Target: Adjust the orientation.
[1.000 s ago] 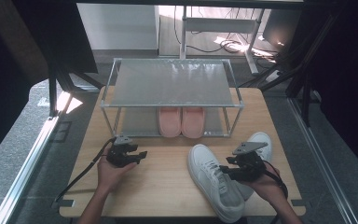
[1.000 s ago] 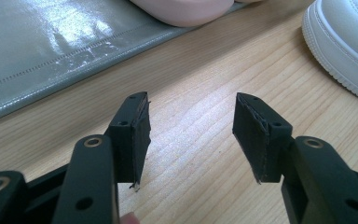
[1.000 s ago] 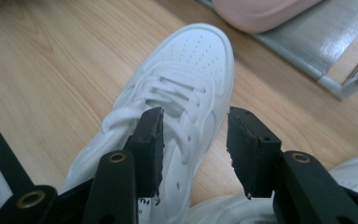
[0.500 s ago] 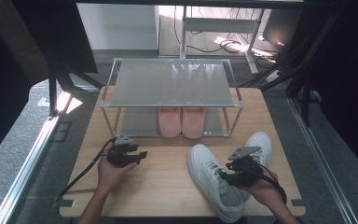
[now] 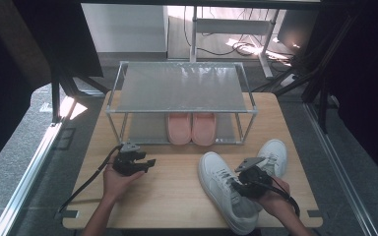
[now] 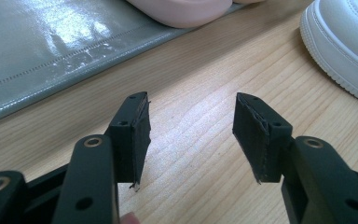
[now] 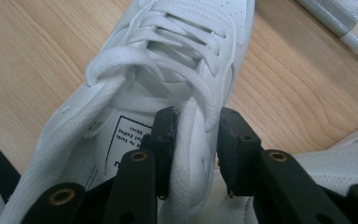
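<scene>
Pink slippers (image 5: 191, 129) on rack's (image 5: 179, 88) lower shelf, apparently touching

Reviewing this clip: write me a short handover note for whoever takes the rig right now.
Right hand-held gripper: jaws have just been closing on the collar edge of the near white sneaker, one jaw inside the shoe, one outside; pads look to be pressing on it.
Left hand-held gripper: open, holds nothing, resting over the table.
Second white sneaker lies beside the first. Pink slippers sit on the lower level of the rack.
Done: grip on the sneaker. Left, probably: move both sneakers onto the rack.
</scene>
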The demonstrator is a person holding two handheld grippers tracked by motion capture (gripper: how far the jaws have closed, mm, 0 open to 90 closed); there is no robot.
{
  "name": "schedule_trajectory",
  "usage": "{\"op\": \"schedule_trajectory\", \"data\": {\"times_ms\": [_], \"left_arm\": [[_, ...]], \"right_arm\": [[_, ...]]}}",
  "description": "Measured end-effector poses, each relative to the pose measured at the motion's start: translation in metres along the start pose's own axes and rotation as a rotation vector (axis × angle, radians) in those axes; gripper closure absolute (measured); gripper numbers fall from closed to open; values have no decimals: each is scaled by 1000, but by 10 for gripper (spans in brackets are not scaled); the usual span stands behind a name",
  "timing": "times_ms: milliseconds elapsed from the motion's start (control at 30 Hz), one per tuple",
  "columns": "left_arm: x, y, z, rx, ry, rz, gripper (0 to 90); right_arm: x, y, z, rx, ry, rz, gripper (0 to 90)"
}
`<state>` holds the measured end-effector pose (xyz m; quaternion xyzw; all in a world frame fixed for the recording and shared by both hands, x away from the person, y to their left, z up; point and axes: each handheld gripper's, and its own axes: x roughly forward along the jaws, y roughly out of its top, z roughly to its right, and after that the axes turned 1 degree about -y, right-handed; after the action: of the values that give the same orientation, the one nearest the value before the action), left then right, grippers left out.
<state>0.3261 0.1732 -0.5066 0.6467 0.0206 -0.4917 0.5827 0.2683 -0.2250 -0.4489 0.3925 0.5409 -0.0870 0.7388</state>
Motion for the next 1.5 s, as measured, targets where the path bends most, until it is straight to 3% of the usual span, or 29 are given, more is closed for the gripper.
{"op": "schedule_trajectory", "data": {"times_ms": [300,433,800,1067,1500], "left_arm": [[0,0,0,0,1,0,471],[-1,1,0,-1,2,7,471],[-2,0,-1,2,3,4,471],[-1,0,-1,2,1,2,471],[-1,0,-1,2,3,3,471]], "right_arm": [[0,3,5,-11,12,-28,824],[-1,2,8,22,34,-14,833],[-10,11,2,22,89,83,834],[-29,19,6,38,77,153,836],[-44,26,8,40,87,234,836]]}}
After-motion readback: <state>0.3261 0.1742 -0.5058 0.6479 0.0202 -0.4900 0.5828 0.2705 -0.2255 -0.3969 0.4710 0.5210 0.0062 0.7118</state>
